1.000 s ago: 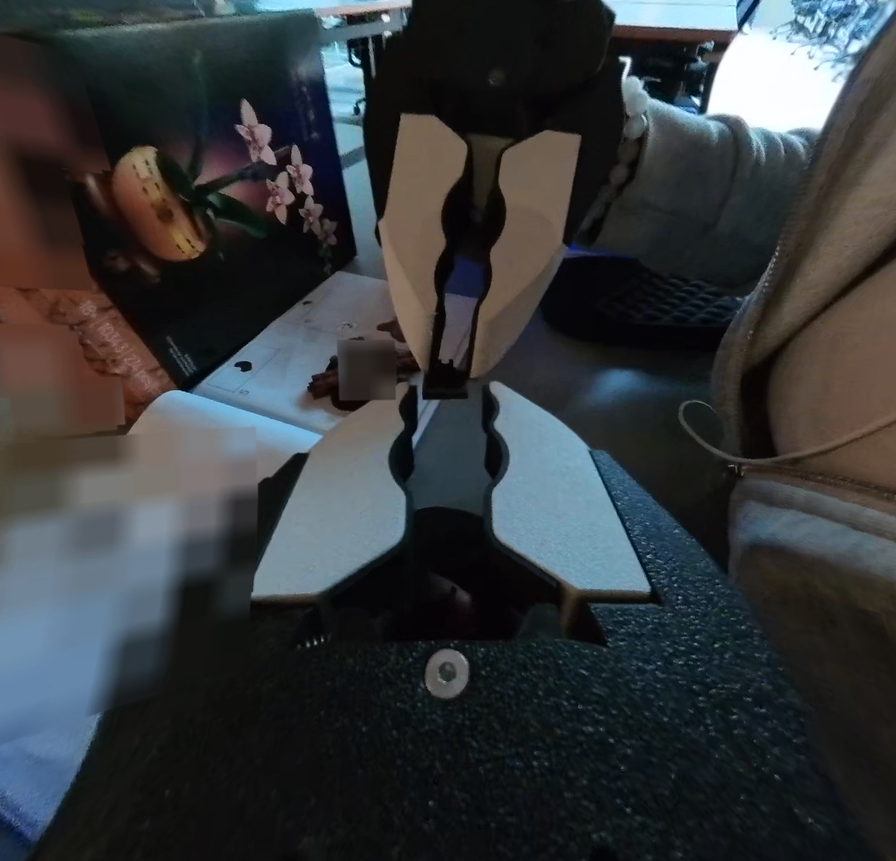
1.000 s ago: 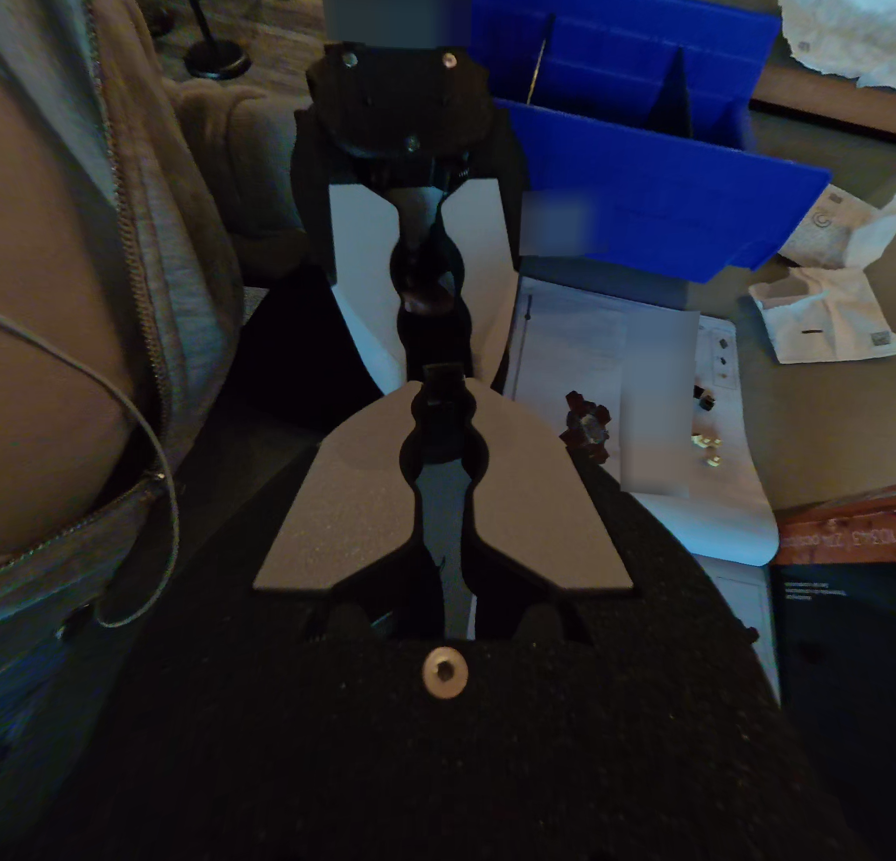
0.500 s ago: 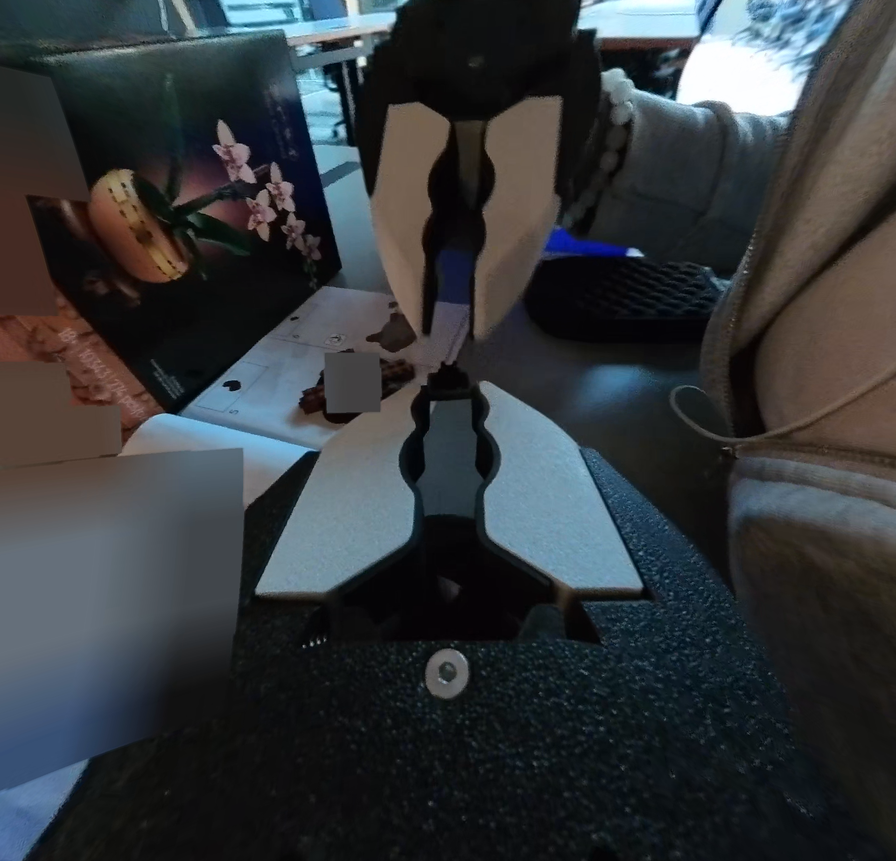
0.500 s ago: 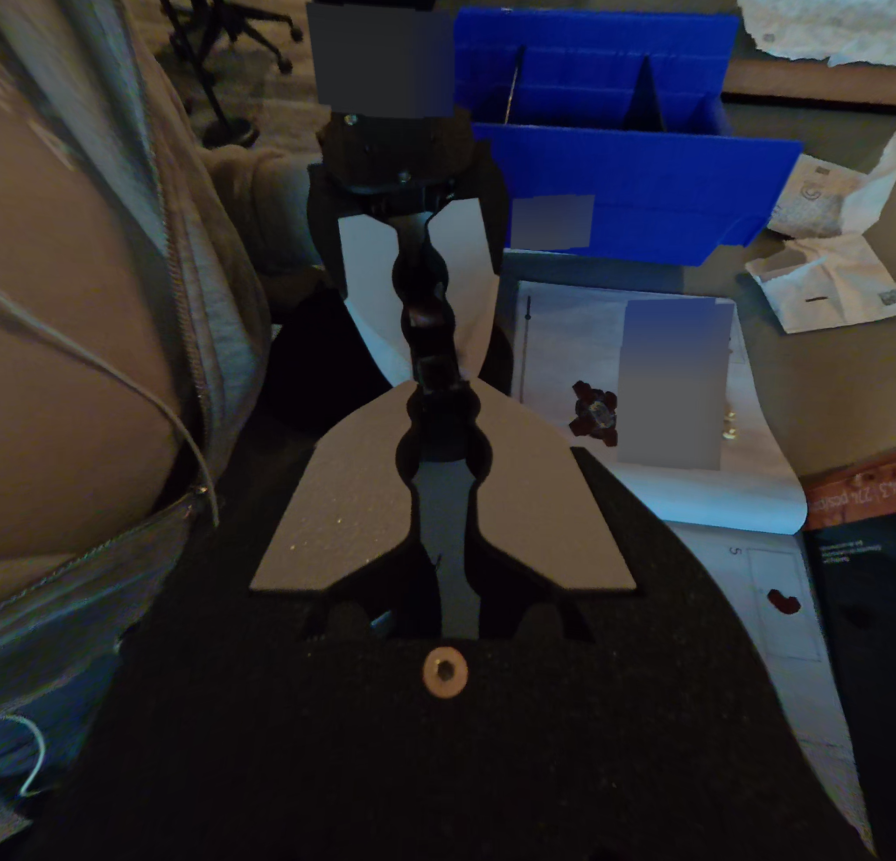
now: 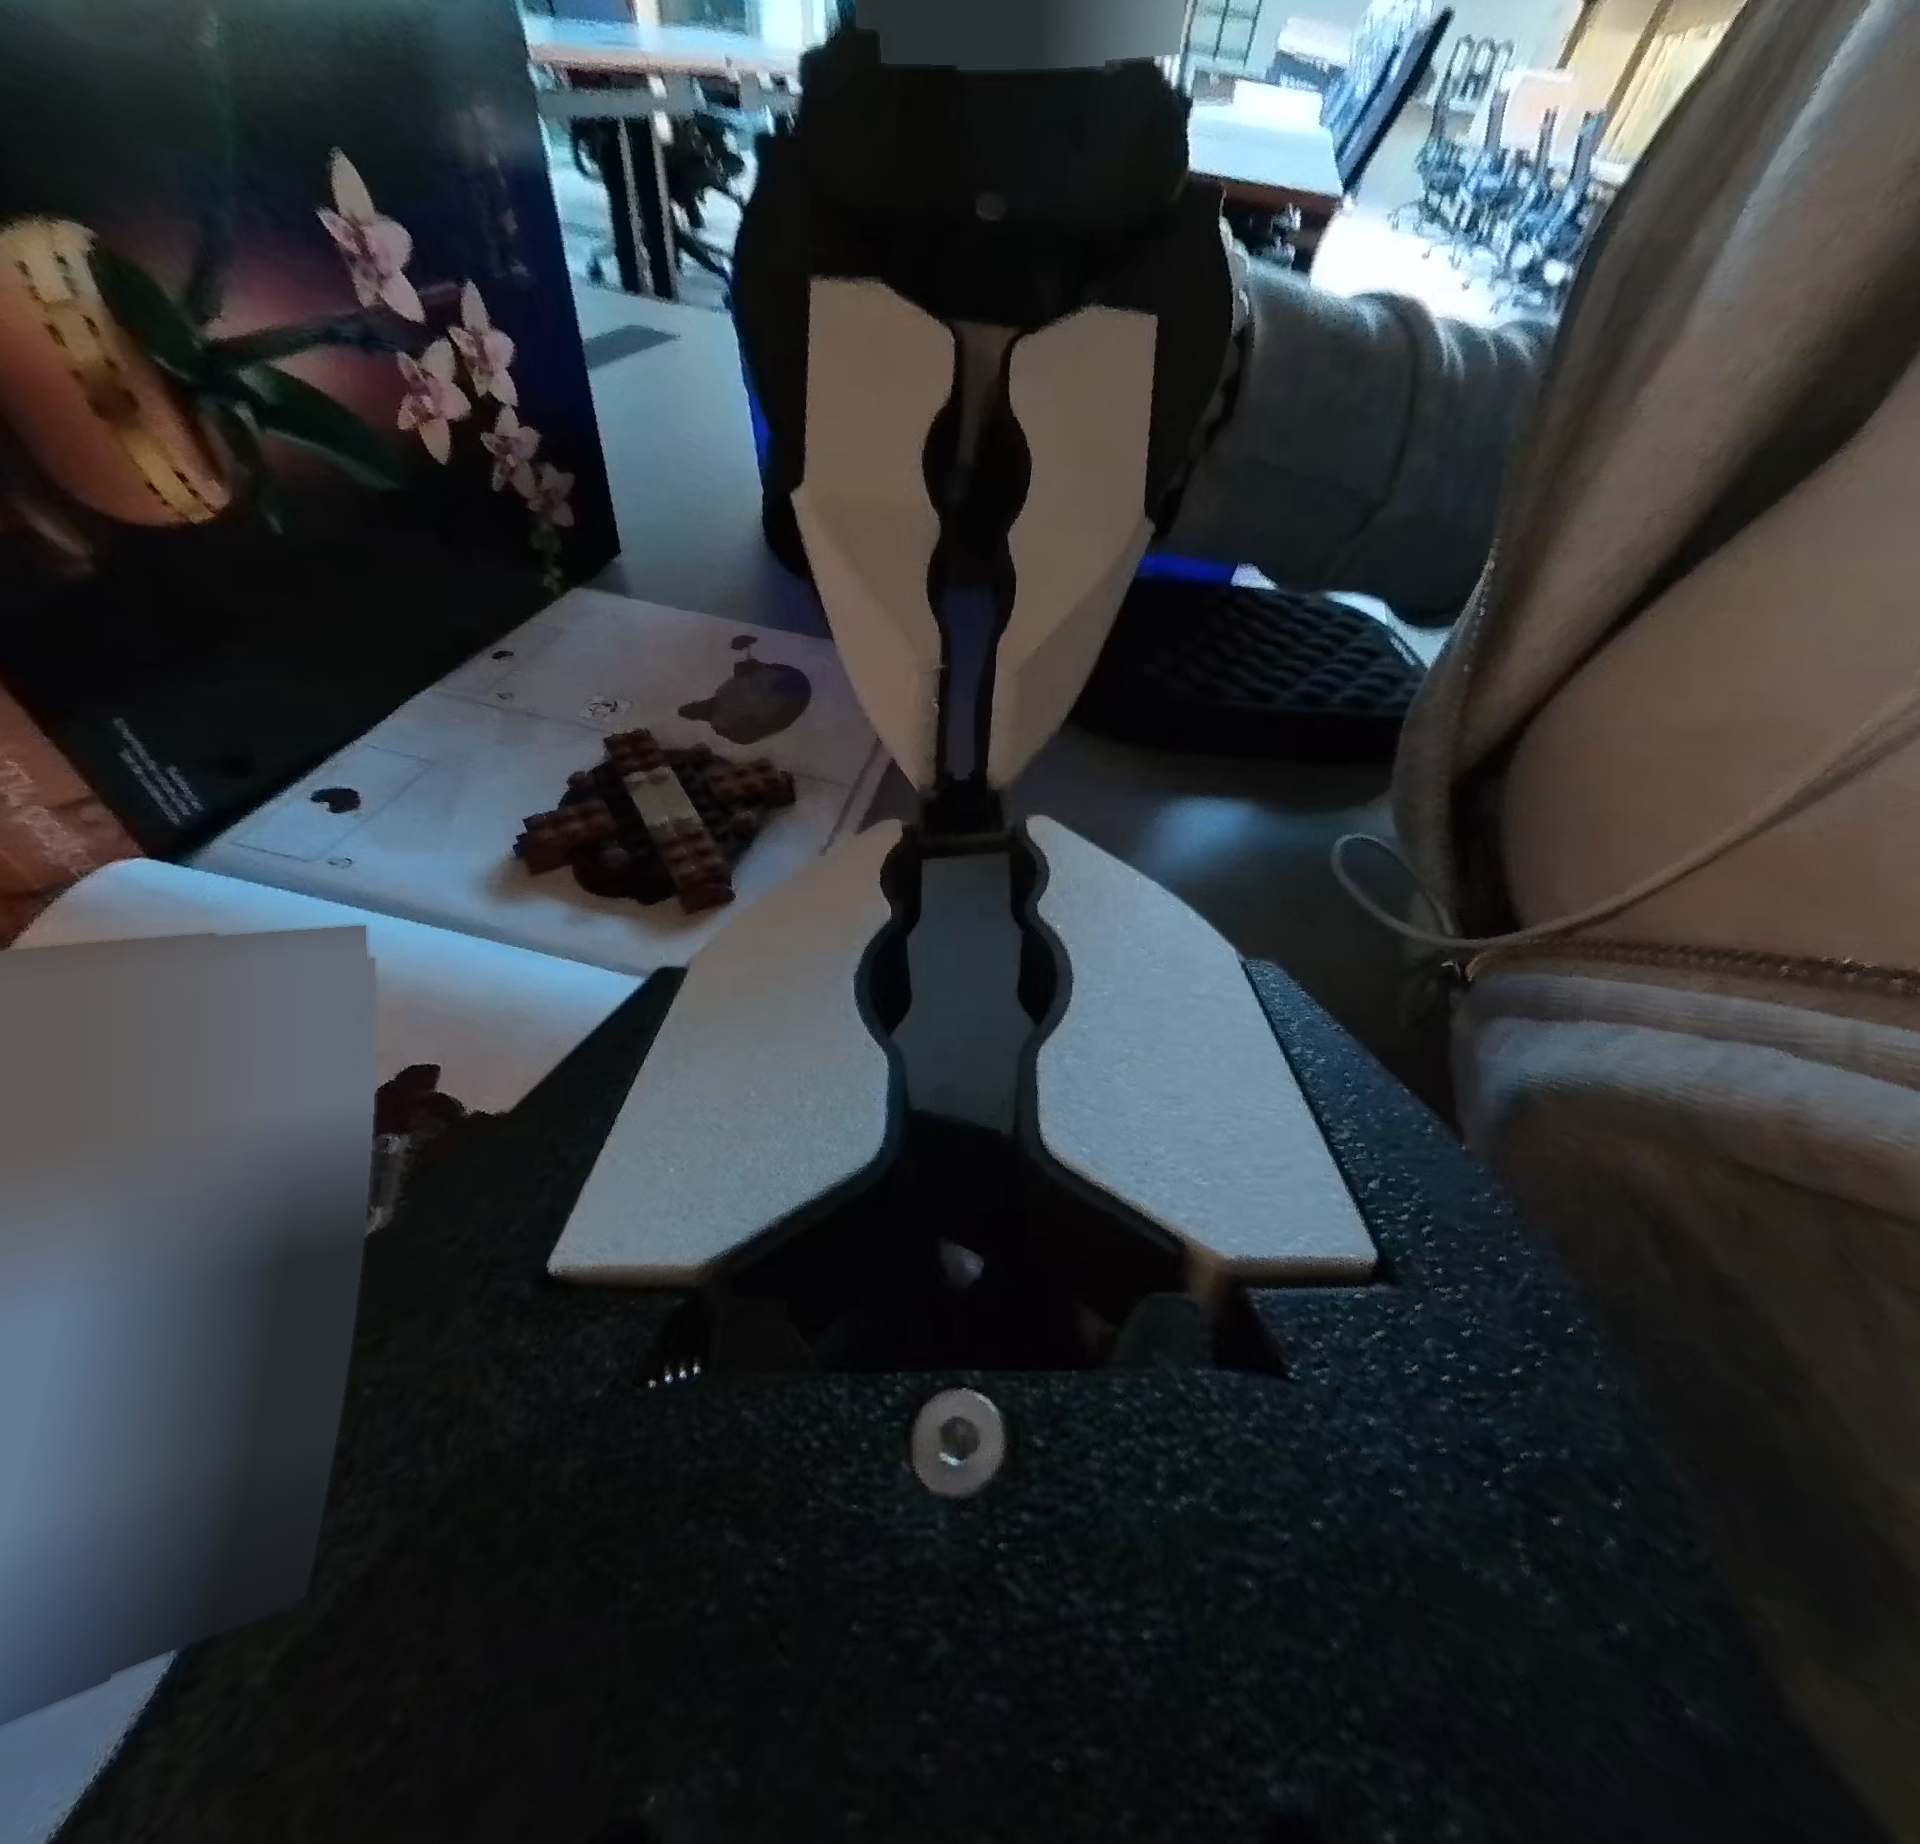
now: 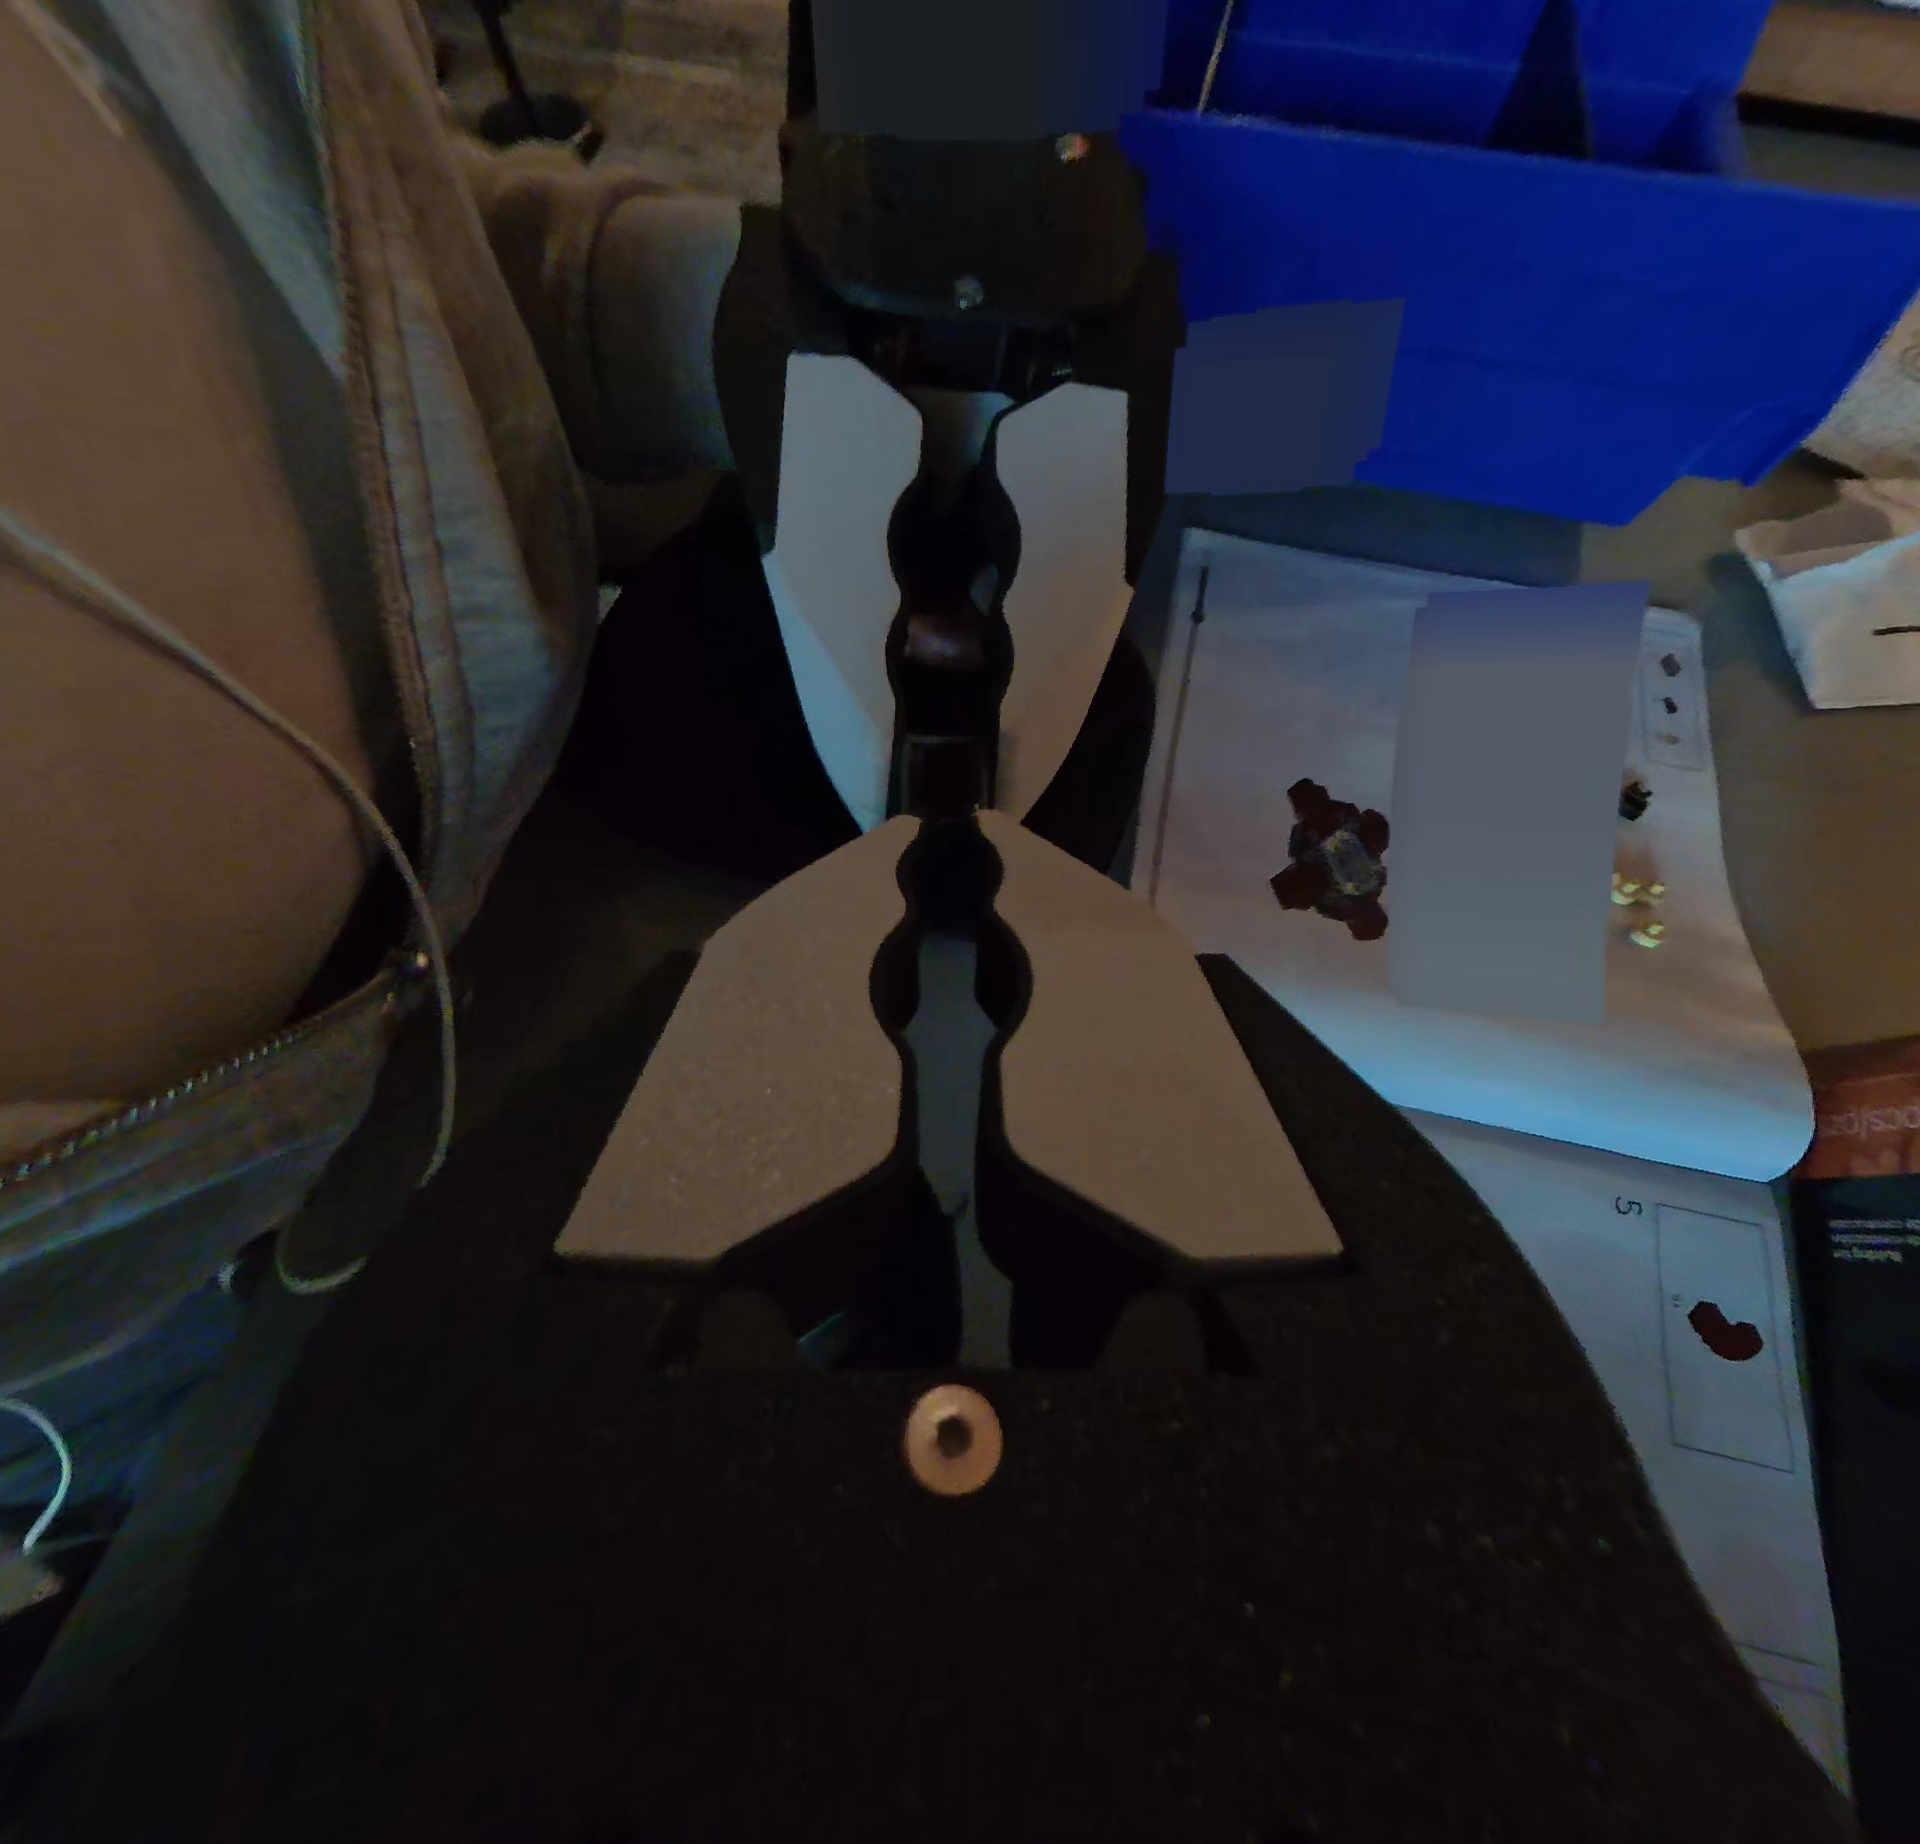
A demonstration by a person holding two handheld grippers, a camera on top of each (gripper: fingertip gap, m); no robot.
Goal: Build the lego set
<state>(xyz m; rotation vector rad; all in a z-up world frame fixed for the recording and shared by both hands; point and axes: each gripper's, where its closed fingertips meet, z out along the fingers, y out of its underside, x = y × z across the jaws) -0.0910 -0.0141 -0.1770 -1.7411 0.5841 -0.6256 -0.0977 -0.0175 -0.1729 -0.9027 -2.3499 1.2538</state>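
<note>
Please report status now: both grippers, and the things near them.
Left gripper shut on small dark brick, tip-to-tip with shut right gripper. Brown brick assembly on white instruction sheet, untouched.

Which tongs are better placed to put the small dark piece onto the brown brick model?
Probably the left tongs: the piece sits between their tips, and the model lies close beside them.

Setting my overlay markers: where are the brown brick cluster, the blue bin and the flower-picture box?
brown brick cluster (image 5: 655,818): left wrist view, its pale centre strip.
blue bin (image 6: 1507,267): right wrist view, front wall.
flower-picture box (image 5: 312,423): left wrist view, printed front face.
</note>
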